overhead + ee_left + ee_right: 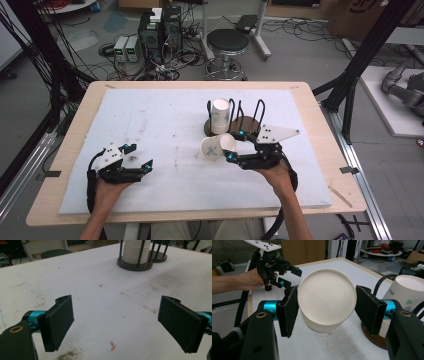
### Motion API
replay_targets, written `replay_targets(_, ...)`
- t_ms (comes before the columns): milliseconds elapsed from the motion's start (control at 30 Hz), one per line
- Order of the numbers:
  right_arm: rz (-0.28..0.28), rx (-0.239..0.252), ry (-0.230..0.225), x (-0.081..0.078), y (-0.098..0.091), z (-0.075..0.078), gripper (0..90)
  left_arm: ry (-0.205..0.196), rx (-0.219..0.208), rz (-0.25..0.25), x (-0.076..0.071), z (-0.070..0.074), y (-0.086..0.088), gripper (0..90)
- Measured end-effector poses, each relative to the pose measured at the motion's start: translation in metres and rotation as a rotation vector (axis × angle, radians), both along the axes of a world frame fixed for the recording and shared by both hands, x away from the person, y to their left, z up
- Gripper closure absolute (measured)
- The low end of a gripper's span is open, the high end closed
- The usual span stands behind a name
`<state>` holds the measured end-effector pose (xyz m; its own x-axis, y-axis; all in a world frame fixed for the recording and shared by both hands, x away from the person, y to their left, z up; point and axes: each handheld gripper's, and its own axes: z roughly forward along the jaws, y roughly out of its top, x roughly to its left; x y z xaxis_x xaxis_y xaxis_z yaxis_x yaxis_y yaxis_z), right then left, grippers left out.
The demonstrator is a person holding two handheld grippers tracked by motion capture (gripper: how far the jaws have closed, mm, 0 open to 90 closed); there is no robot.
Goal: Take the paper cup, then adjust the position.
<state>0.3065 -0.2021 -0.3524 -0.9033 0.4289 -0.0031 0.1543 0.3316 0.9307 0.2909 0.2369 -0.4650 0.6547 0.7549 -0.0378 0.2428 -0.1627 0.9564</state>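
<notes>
My right gripper is shut on a white paper cup and holds it on its side just above the mat, mouth pointing left. In the right gripper view the cup's base faces the camera, and both black pads press its sides. Close behind it, a stack of the same cups stands in a black wire rack on a dark round base. My left gripper rests low on the mat at the front left, open, with nothing between its jaws. Far ahead of it is the cup stack.
A white foam mat covers the wooden table. A second wire rack stands beside the first. Small dirt specks and a red mark dot the mat. A stool and computer boxes stand on the floor beyond.
</notes>
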Motion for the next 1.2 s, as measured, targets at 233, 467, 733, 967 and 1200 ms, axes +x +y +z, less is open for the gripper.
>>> replay_targets(233, 0.019, 0.008, 0.006, -0.001, -0.002, -0.011, 38.3, -0.005, 0.006, 0.001, 0.000, 0.000, -0.001, 13.2)
replay_targets(467, 0.028, 0.013, 0.011, 0.000, -0.001, -0.012, 38.3, -0.006, 0.008, 0.003, 0.000, 0.000, -0.001, 13.2)
replay_targets(733, 0.034, 0.011, 0.018, 0.001, 0.000, -0.015, 38.3, -0.008, 0.005, 0.001, -0.001, 0.000, -0.001, 13.2)
replay_targets(967, 0.029, 0.013, 0.018, 0.002, -0.001, -0.015, 38.3, -0.009, 0.001, 0.004, 0.000, 0.000, 0.000, 13.2)
replay_targets(1200, 0.040, 0.017, 0.025, 0.004, -0.001, -0.015, 38.3, -0.016, -0.013, -0.026, -0.001, 0.008, 0.004, 13.2)
